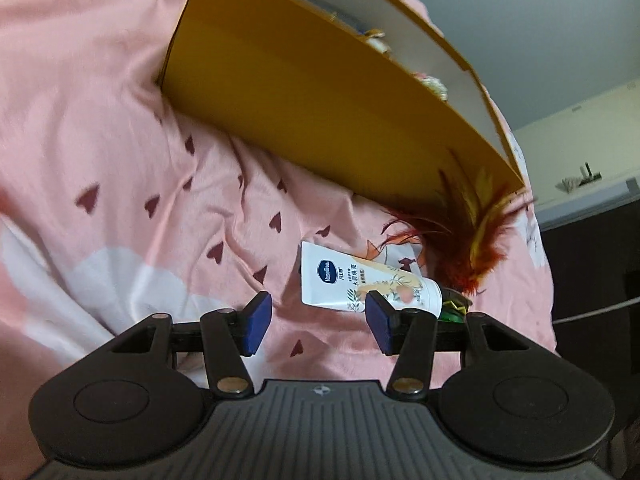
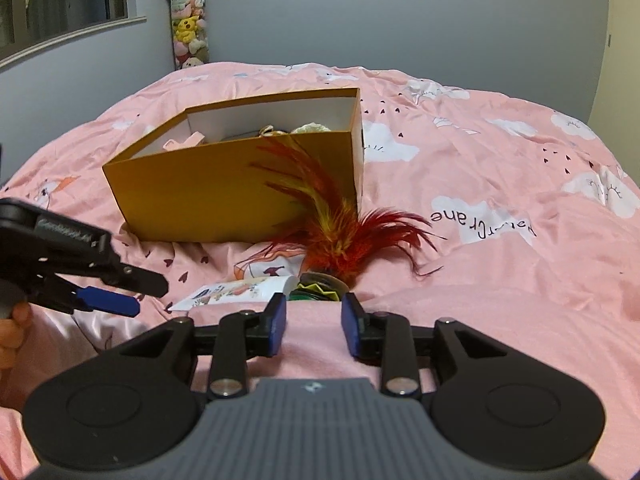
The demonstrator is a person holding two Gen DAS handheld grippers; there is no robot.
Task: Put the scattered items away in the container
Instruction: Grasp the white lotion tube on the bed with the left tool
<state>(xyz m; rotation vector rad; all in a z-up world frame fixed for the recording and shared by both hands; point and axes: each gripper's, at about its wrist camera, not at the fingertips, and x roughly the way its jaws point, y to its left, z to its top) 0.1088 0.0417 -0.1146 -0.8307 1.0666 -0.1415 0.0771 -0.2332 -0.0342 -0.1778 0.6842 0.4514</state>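
Between your left gripper's (image 1: 319, 322) spread blue pads lay only pink bedsheet (image 1: 120, 160); they gripped nothing; just beyond the right pad lay the white cream tube (image 1: 352, 280), its cap end touching a green-and-black object (image 1: 454, 304); your right gripper (image 2: 314, 322) also stood parted and empty, its pads (image 2: 278, 324) over a fold of sheet, the tube (image 2: 240, 286) and the green object (image 2: 318, 286) just ahead; past them the red-and-yellow feather toy (image 2: 340, 228) leaned against the open yellow box (image 2: 208, 188), which already held several small things; your hand (image 2: 14, 332) held the left gripper (image 2: 108, 300) at the right view's left edge.
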